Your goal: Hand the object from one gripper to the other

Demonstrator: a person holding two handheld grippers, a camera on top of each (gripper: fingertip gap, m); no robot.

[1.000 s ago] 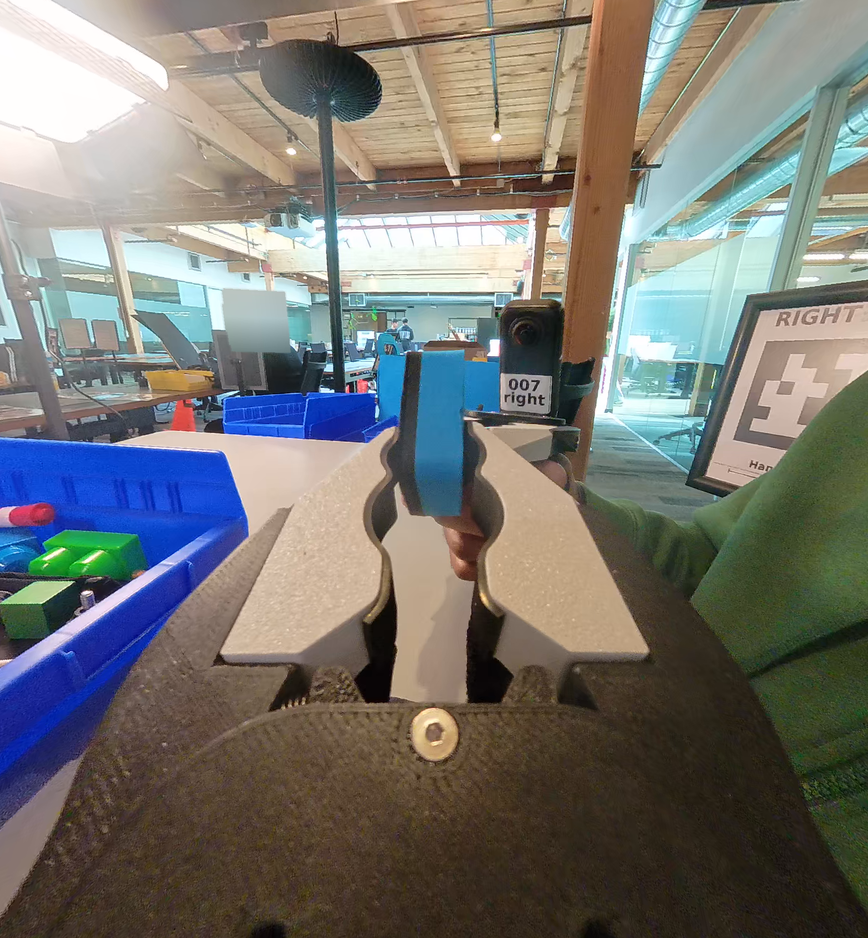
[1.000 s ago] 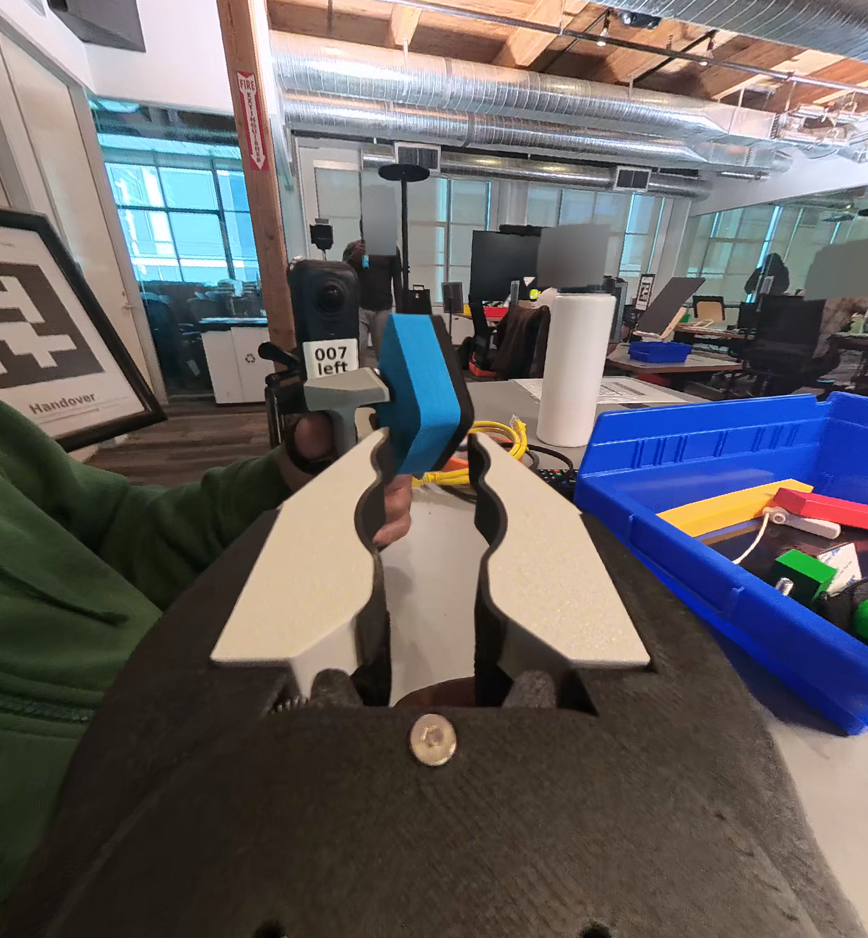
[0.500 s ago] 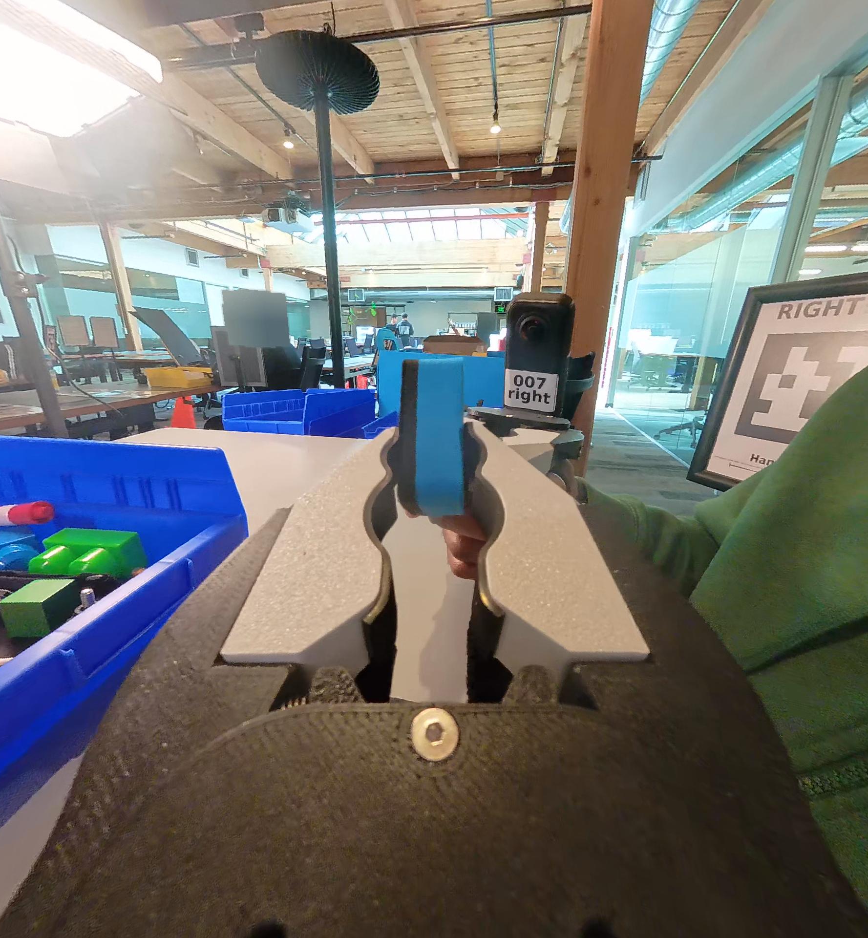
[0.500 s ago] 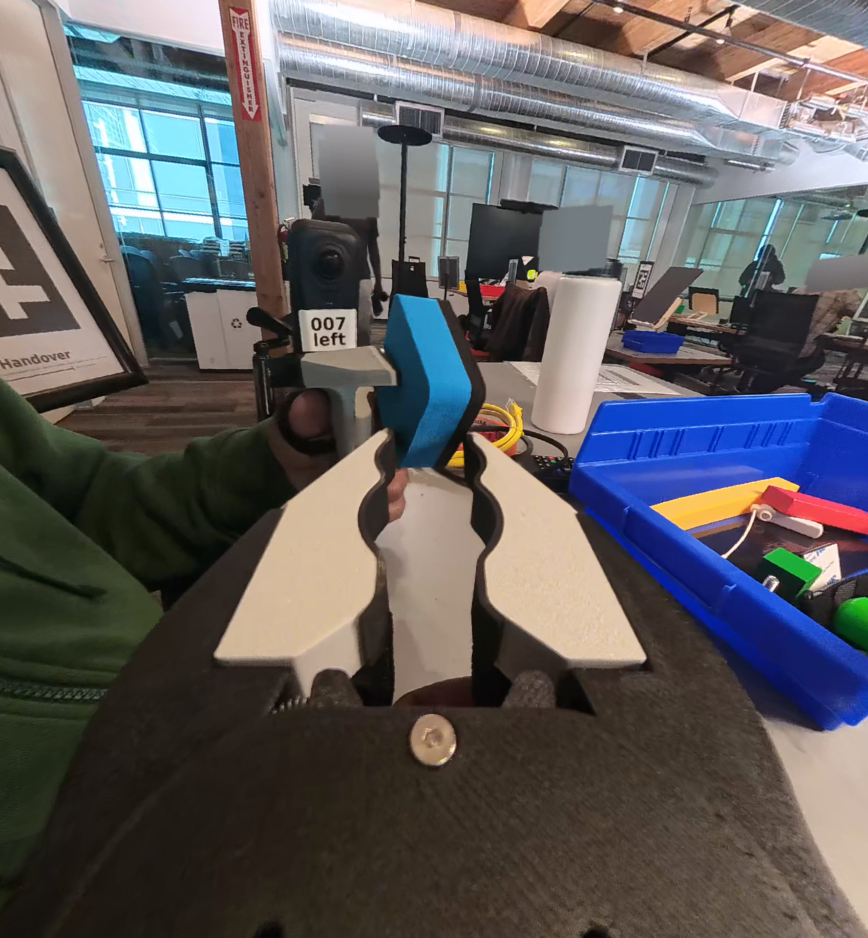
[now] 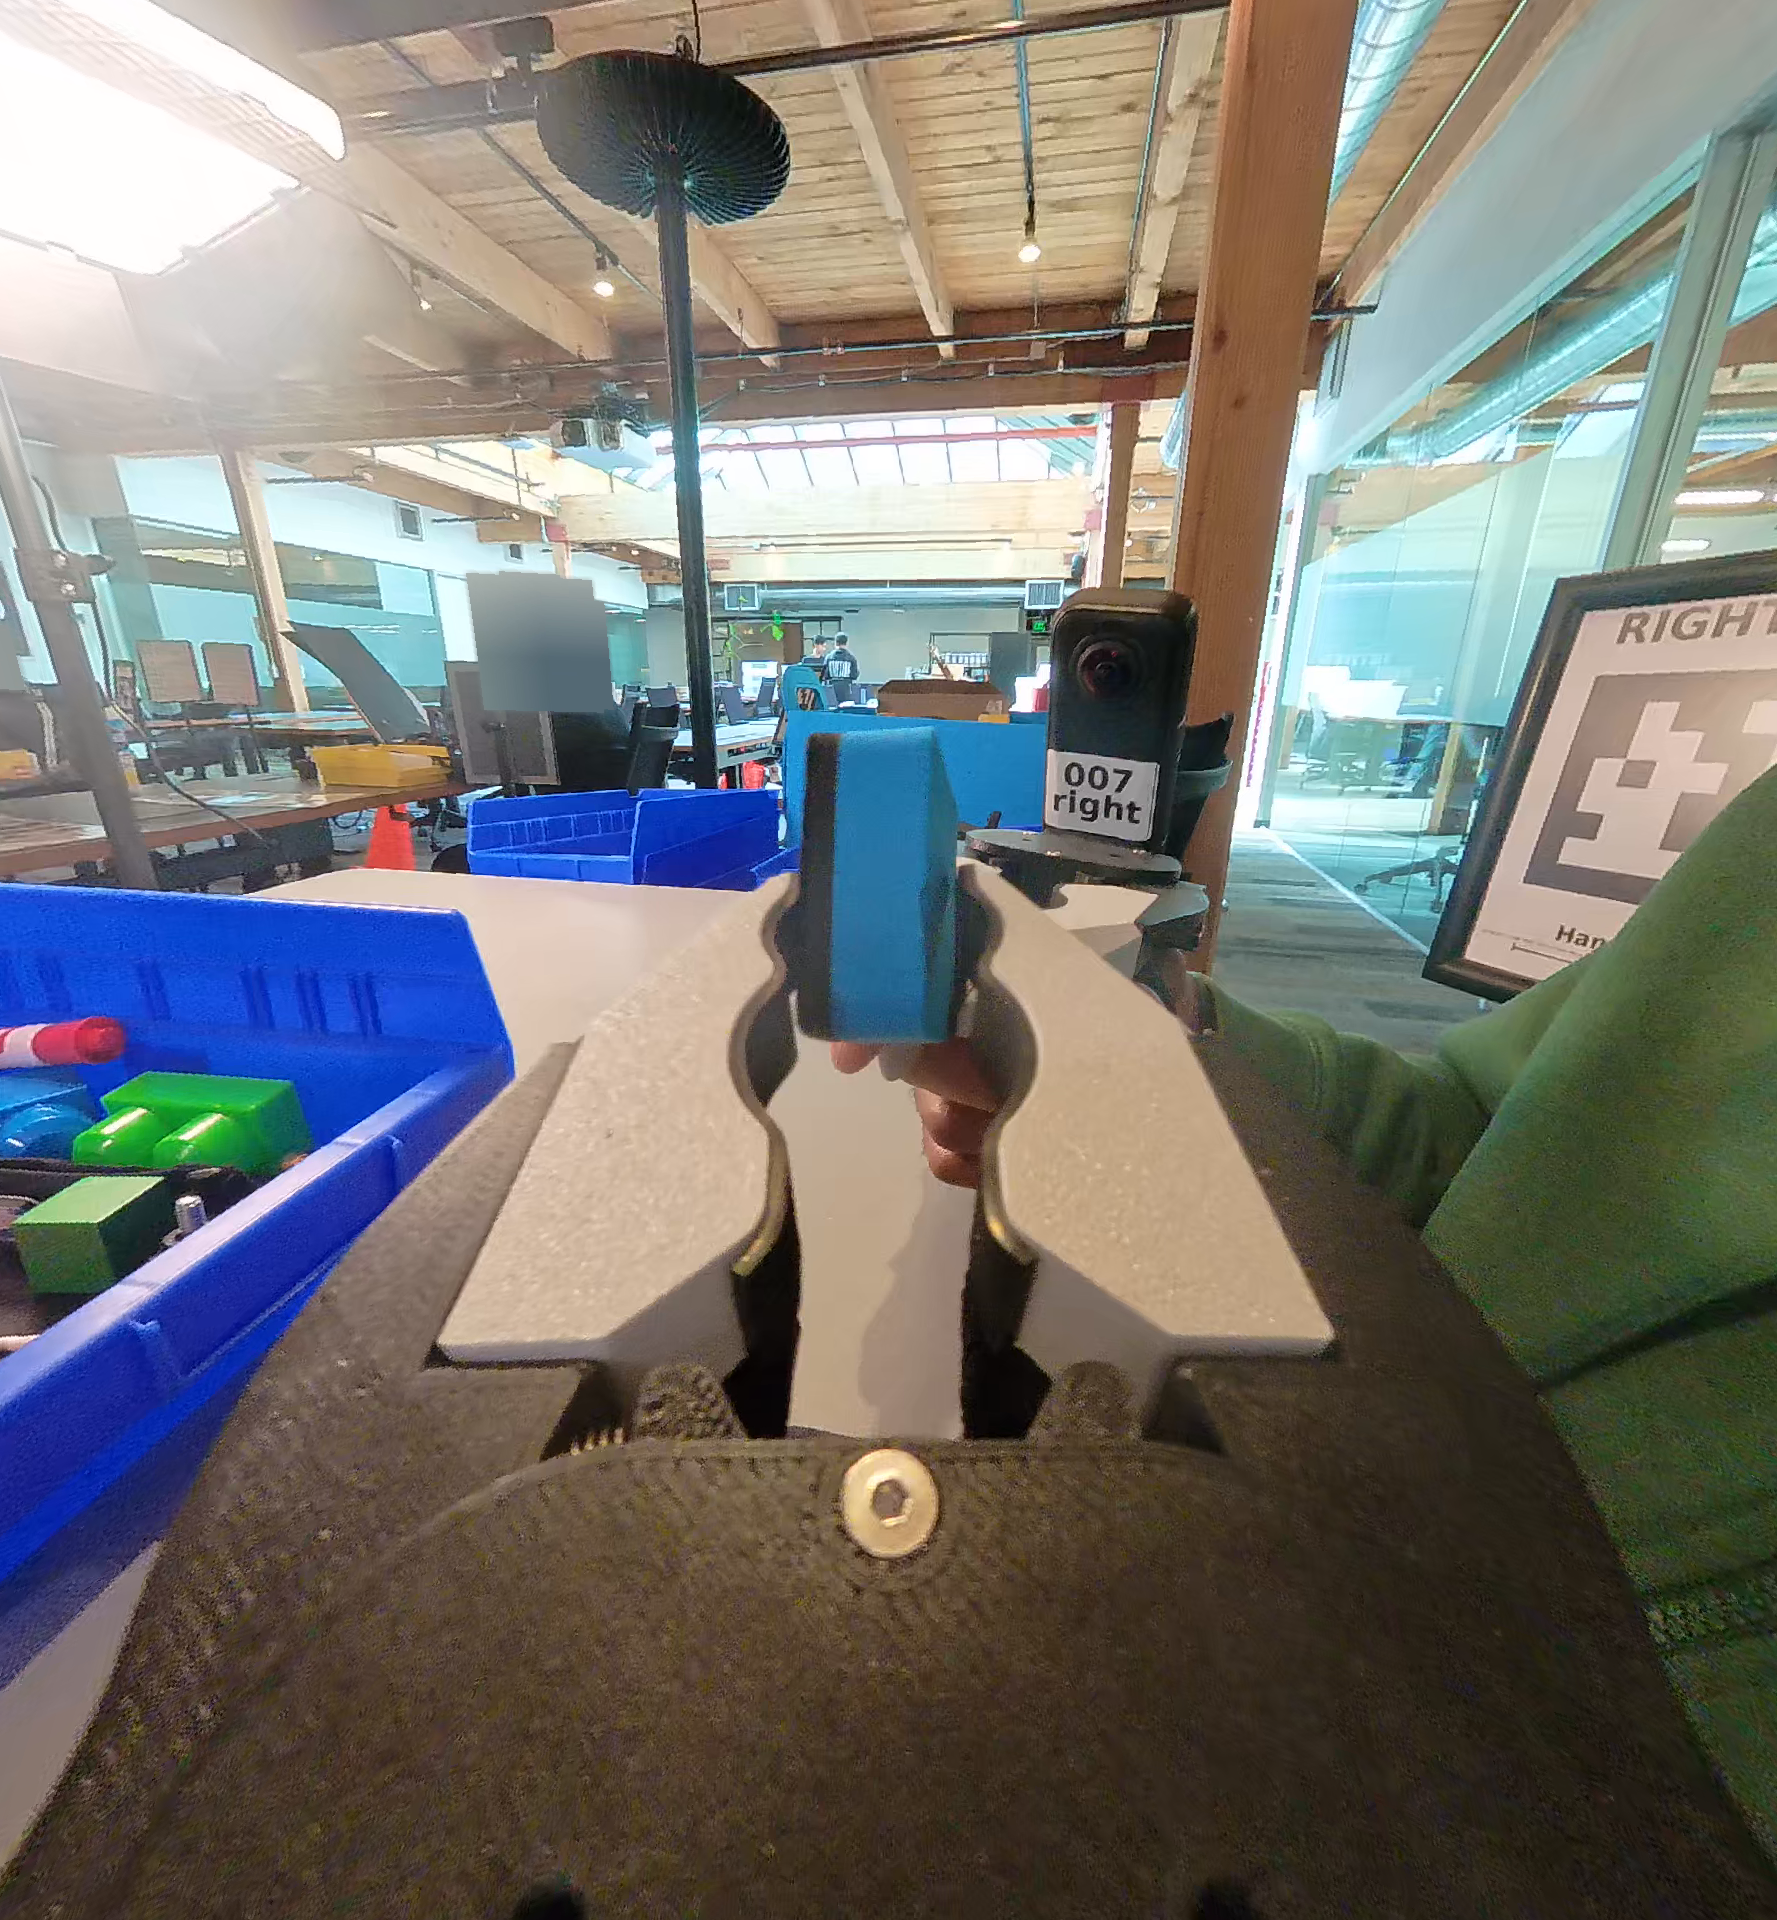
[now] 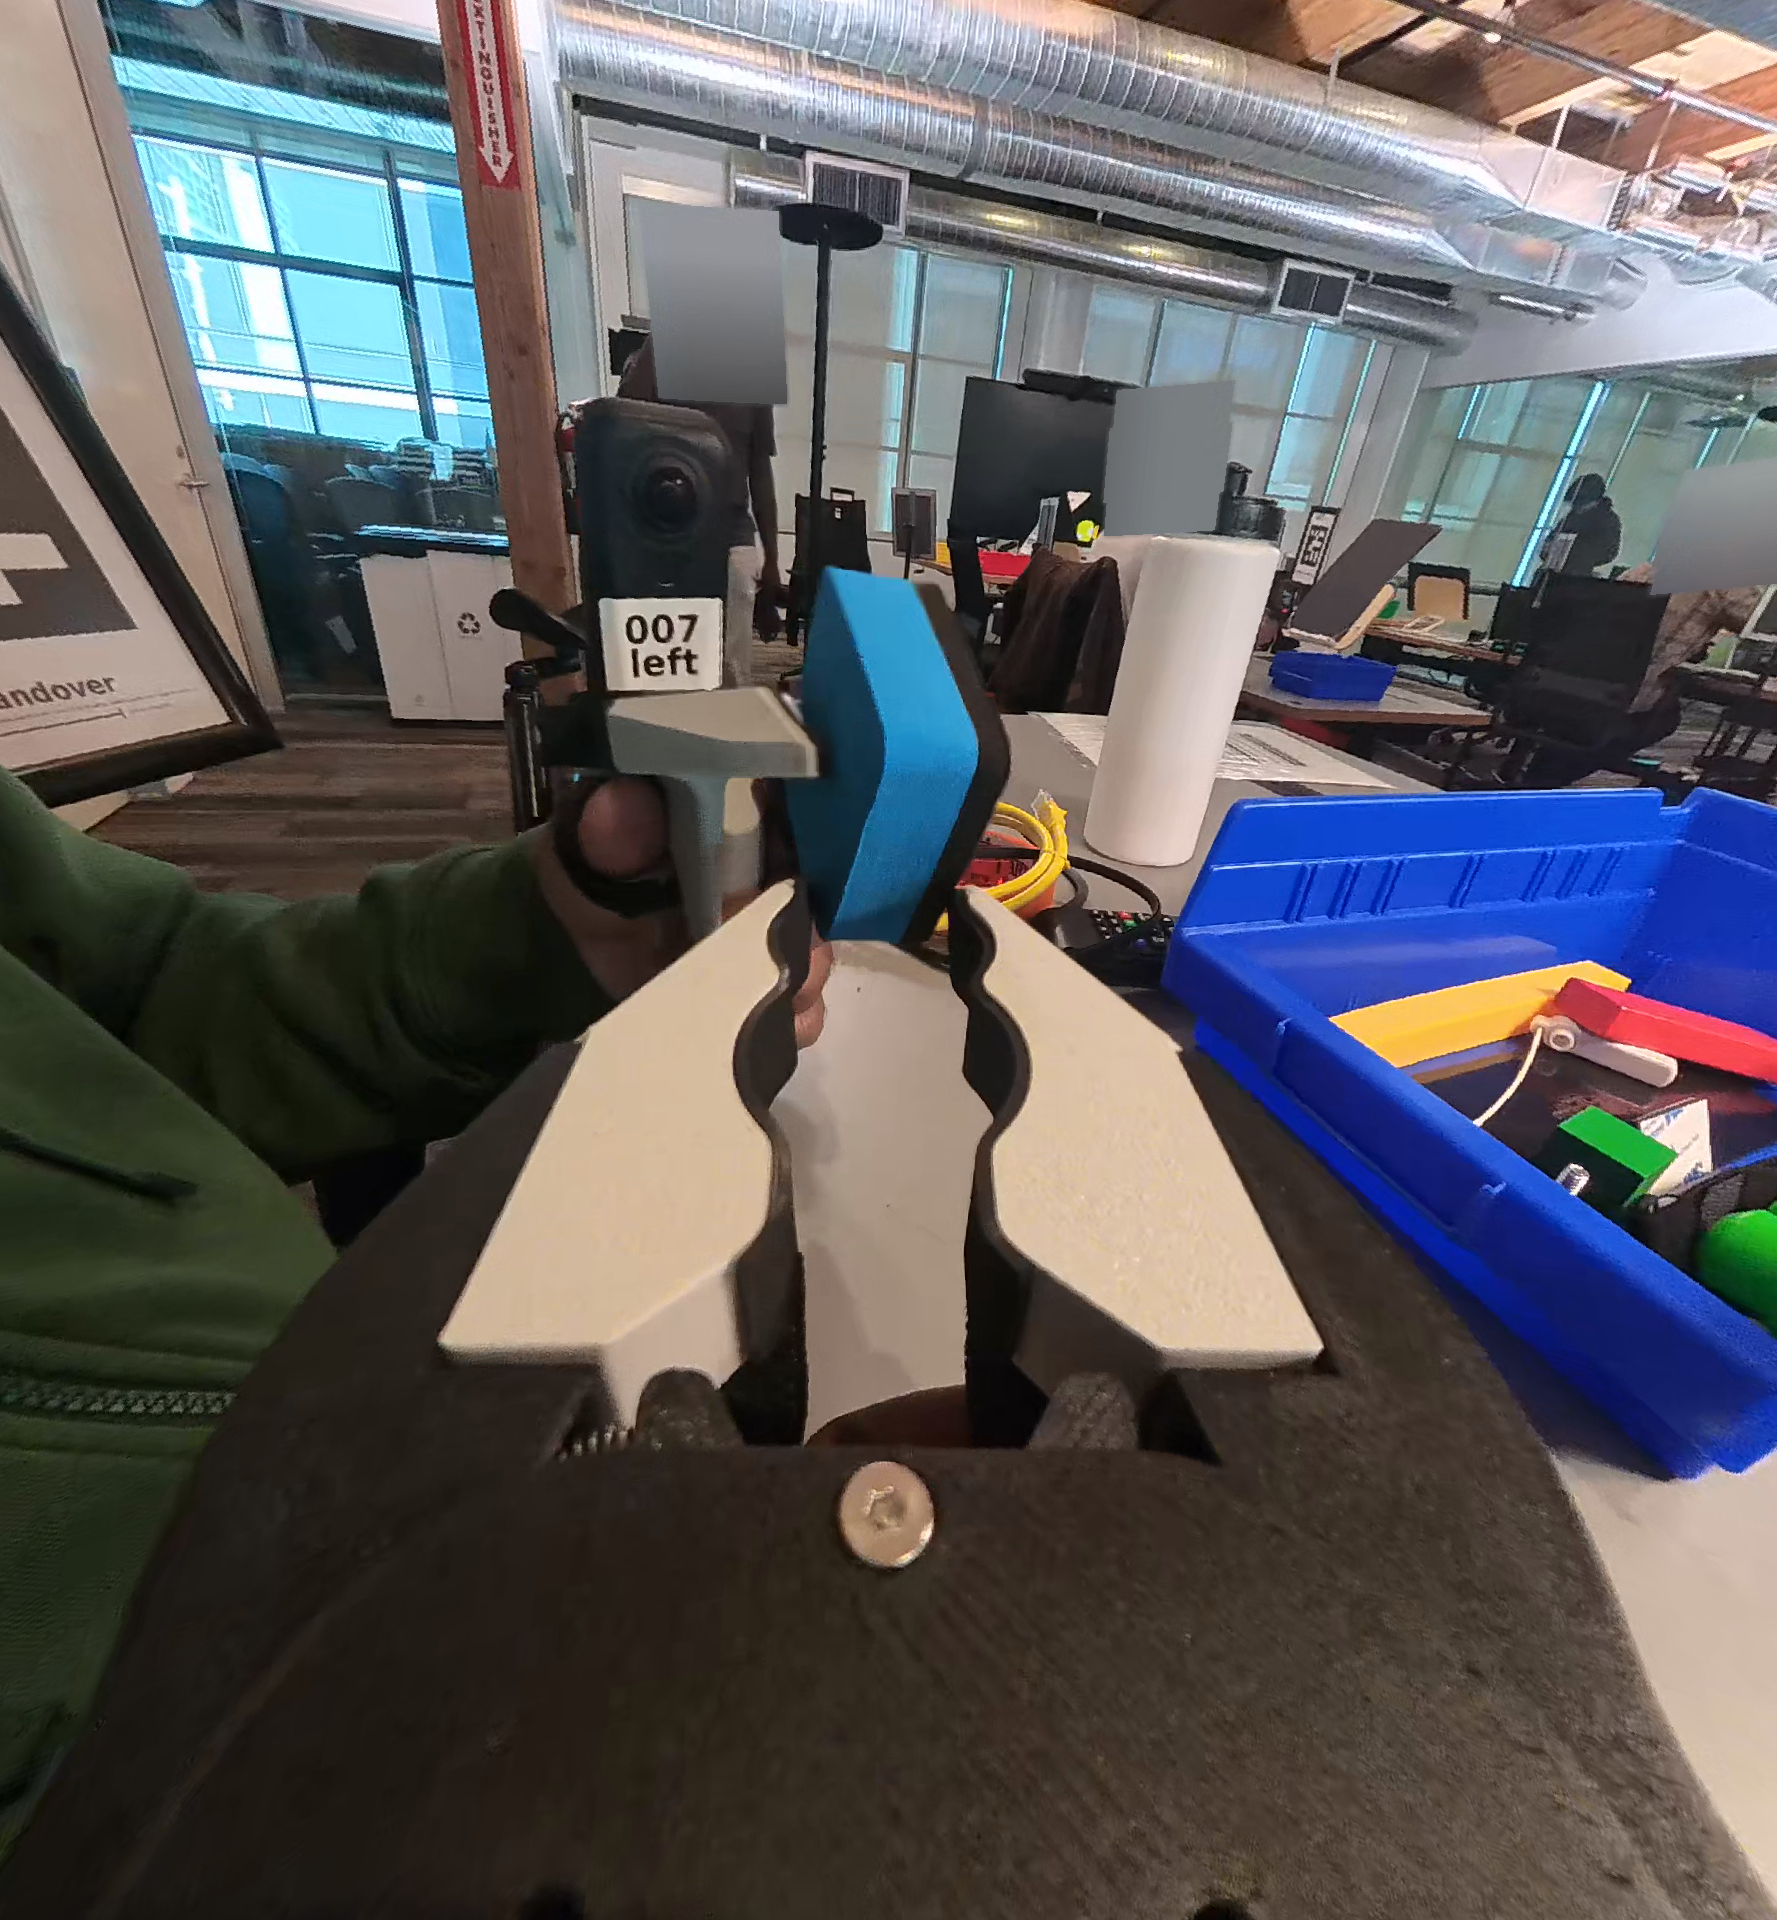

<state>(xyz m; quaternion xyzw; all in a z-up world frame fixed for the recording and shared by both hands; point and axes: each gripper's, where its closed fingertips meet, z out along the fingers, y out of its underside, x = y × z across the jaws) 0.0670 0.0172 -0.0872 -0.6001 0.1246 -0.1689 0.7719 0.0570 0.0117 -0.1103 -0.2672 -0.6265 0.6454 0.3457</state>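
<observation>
Blue foam block (image 5: 879, 894) upright at 12 o'clock, clamped between left gripper (image 5: 873, 914) fingertips. Right gripper (image 6: 868, 914) spread apart, bracketing the block's lower edge without pinching. Blue bin (image 6: 1486, 935) on counter (image 6: 1736, 1621) at 3 o'clock.

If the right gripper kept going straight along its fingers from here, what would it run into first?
Most likely the blue eraser, which the left gripper holds. It sits just past the right gripper, whose jaws stand open on either side of its lower edge, though exact depth is hard to judge.
</observation>
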